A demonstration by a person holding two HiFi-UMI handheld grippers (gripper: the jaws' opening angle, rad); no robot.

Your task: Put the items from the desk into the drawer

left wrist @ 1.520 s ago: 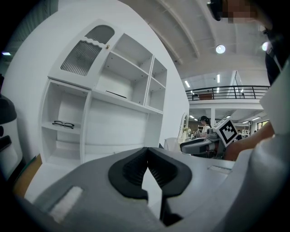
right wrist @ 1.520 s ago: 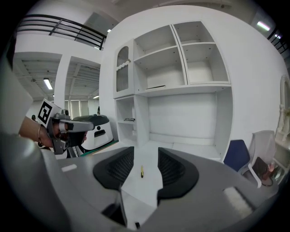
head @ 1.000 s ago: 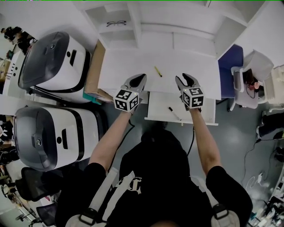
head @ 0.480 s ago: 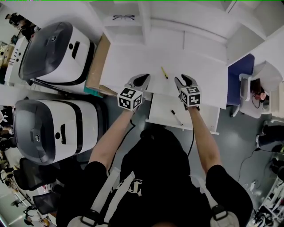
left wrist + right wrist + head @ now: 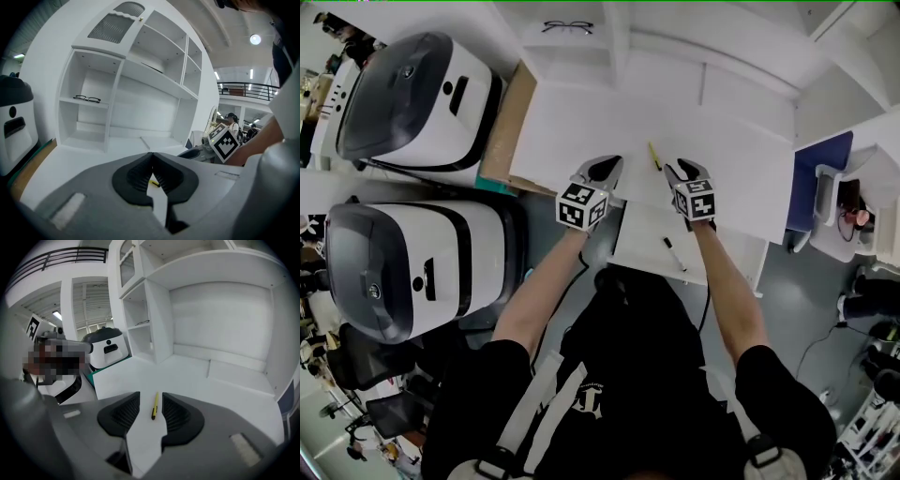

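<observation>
A yellow pen [image 5: 654,156] lies on the white desk [image 5: 572,131], just ahead of both grippers. In the right gripper view the pen [image 5: 153,411] shows on the desk in the gap between the jaws, untouched. My right gripper [image 5: 684,172] [image 5: 150,398] is open, a little right of the pen. My left gripper [image 5: 605,169] [image 5: 151,157] is shut with its pads meeting and empty; the pen [image 5: 153,183] peeks through the slit below them. Under the desk edge the drawer [image 5: 642,239] stands pulled out, with a black marker [image 5: 674,254] lying in it.
Glasses [image 5: 567,26] [image 5: 86,98] rest in a shelf cubby behind the desk. A cardboard box [image 5: 502,131] leans at the desk's left side. Two white and grey machines [image 5: 412,103] [image 5: 403,272] stand further left. A blue chair [image 5: 820,169] is at the right.
Both grippers have sunk and moved forward over the desk's front edge, closer to the yellow pen. The right gripper's jaws now frame the pen.
</observation>
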